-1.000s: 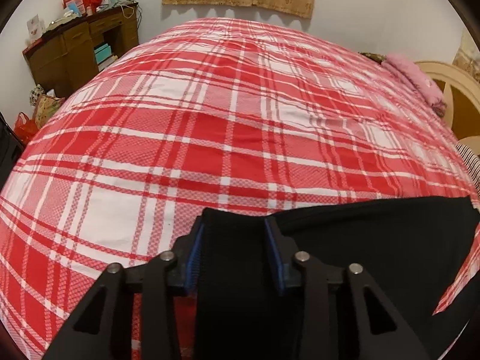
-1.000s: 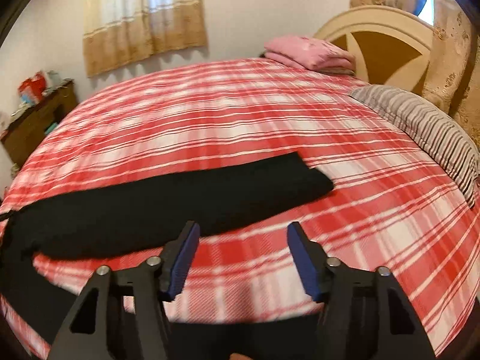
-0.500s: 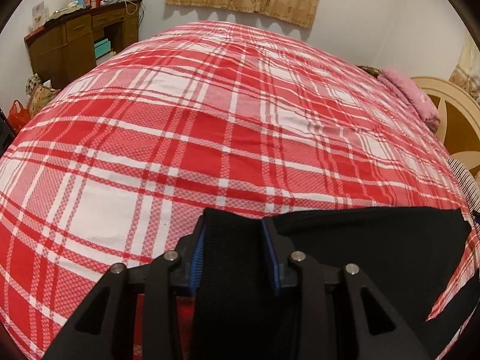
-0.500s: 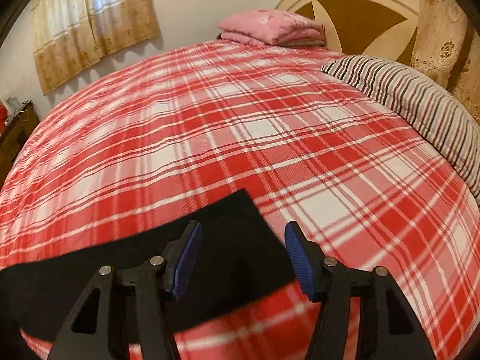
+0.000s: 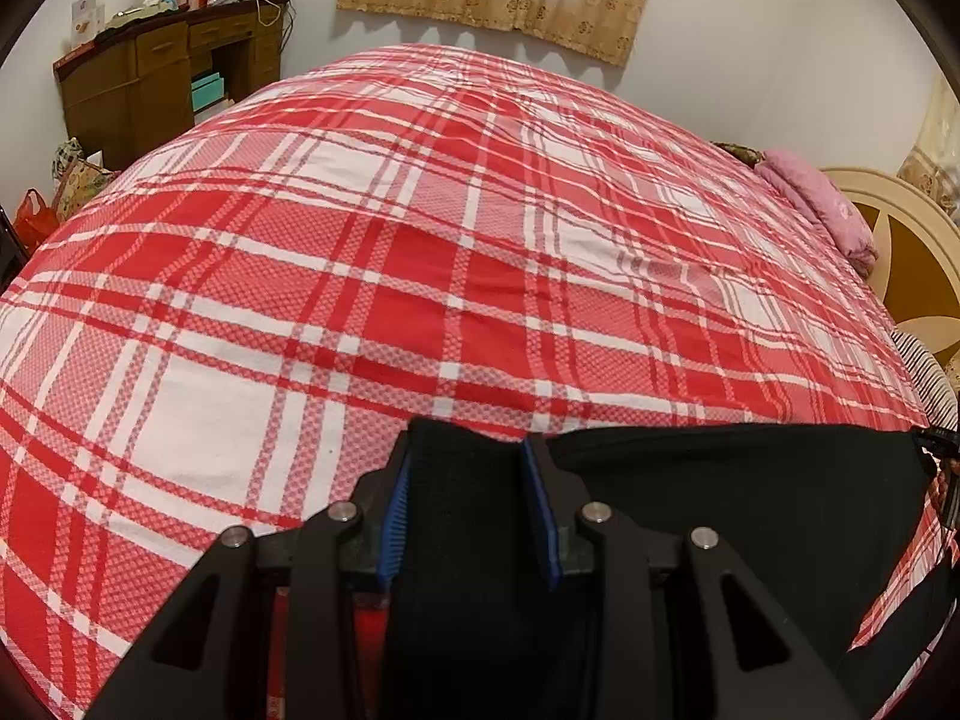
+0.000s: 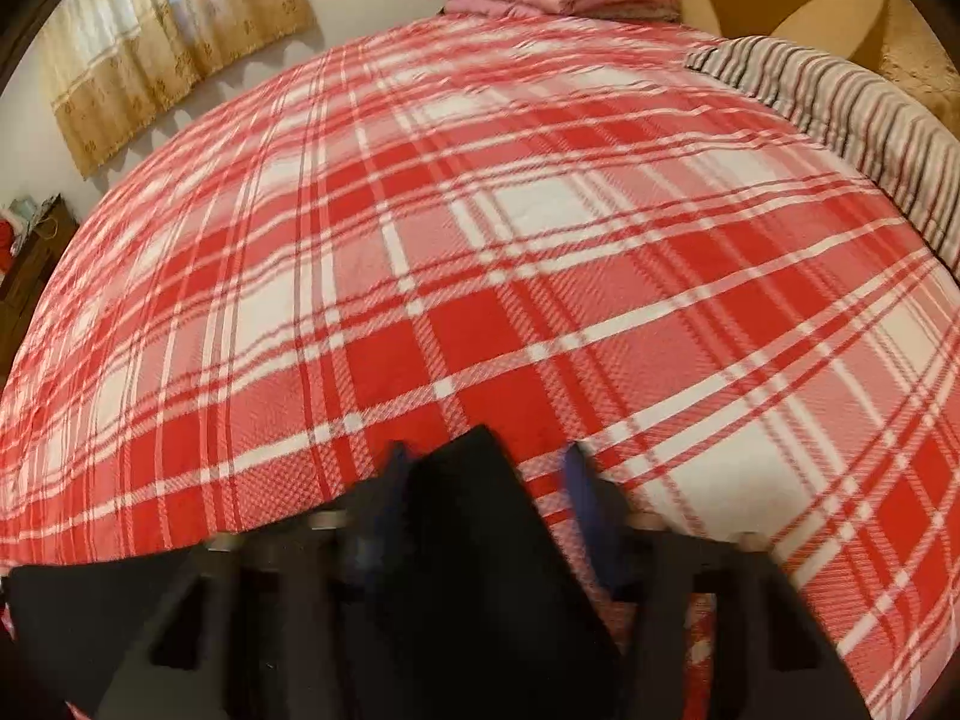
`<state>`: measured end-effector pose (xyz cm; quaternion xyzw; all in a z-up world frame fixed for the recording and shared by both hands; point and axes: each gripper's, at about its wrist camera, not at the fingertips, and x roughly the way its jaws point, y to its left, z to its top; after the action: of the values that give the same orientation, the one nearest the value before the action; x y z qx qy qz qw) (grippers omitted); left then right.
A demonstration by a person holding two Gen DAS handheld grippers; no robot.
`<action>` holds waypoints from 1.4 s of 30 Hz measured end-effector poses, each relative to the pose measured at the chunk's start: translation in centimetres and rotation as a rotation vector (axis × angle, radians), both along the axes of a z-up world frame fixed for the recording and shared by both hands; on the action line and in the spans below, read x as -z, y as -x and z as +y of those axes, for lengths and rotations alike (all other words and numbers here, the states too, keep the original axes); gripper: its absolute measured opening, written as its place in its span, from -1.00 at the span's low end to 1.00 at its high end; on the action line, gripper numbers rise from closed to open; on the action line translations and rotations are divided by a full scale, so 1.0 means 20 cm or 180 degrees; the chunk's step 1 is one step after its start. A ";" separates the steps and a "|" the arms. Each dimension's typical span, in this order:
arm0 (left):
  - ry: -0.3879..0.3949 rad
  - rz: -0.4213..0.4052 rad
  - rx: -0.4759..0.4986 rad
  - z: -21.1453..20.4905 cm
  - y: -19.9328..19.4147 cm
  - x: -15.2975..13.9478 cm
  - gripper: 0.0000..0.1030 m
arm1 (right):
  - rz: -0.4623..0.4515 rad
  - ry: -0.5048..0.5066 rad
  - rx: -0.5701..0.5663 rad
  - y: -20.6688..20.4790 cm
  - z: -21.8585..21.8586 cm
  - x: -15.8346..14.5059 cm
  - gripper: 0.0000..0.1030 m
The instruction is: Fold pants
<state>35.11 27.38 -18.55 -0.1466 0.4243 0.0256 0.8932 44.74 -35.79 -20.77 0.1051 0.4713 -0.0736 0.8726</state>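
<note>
Black pants lie along the near edge of the plaid bed. Left gripper clamps one end; right gripper, blurred, straddles the other corner, closure unclear. Mid-fold: next, likely carry both ends across together.

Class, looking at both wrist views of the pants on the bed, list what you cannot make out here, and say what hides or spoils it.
1. Right wrist view: whether the right gripper has closed on the pants; motion blur smears its fingers.
2. Left wrist view: the cloth under the left gripper; its own frame covers it.
3. Both views: the full outline of the pants; the picture edges cut it off.
4. Left wrist view: items on the wooden desk; too small.
</note>
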 end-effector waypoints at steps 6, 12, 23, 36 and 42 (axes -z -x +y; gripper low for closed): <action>0.0001 0.0011 0.0004 0.00 -0.01 0.00 -0.30 | -0.0052 0.0093 -0.0060 0.04 0.04 -0.04 -0.90; 0.0257 -0.0107 0.0014 0.05 0.03 -0.04 -0.67 | -0.0282 0.0196 -0.0178 0.20 0.10 -0.19 -0.91; 0.0405 -0.0623 0.0210 0.00 0.17 -0.25 -0.76 | -0.0742 0.0224 -0.0332 0.54 0.14 -0.47 -0.91; 0.0833 -0.1083 0.0354 0.10 0.46 -0.37 -0.76 | -0.1212 0.0101 -0.0310 1.02 0.05 -0.61 -0.91; 0.1010 -0.1242 0.0435 0.13 0.59 -0.36 -0.76 | -0.1355 -0.0031 -0.0213 1.27 -0.02 -0.56 -0.91</action>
<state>23.32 30.00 -11.30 -0.2581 0.2516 -0.1304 0.9236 19.39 -36.16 -9.58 0.1067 0.2799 -0.0185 0.9539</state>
